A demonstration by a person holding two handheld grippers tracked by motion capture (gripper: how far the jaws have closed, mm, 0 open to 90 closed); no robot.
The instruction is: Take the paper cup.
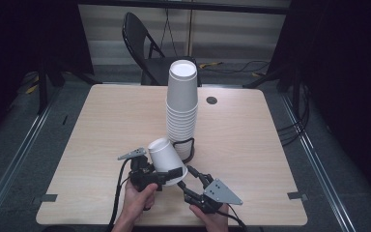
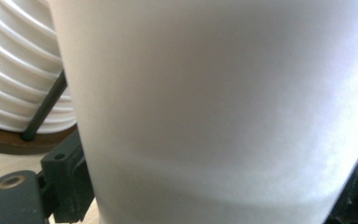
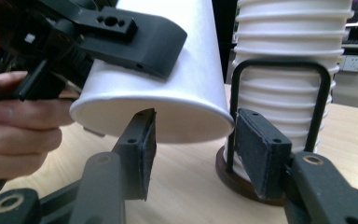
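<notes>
A tall stack of white cups [image 1: 182, 106] stands in a black wire holder [image 3: 323, 93] on a round brown base [image 3: 230, 179] at mid table. My left gripper [image 1: 171, 175] is shut on a single white cup [image 1: 165, 158], held upside down and tilted just in front of the stack. One black jaw lies over the cup's wall near the rim. Up close, this cup [image 2: 214, 102] covers most of the left gripper view. My right gripper [image 3: 200, 149] is open, its pads [image 3: 142, 149] just below and in front of the cup's rim [image 3: 168, 126], not pressing on it.
The light wooden table [image 1: 101, 125] has a dark round grommet [image 1: 211, 100] behind the stack. A black folding chair [image 1: 140, 38] stands past the far edge. The person's hands reach in at the near edge. Cables run along the floor at right.
</notes>
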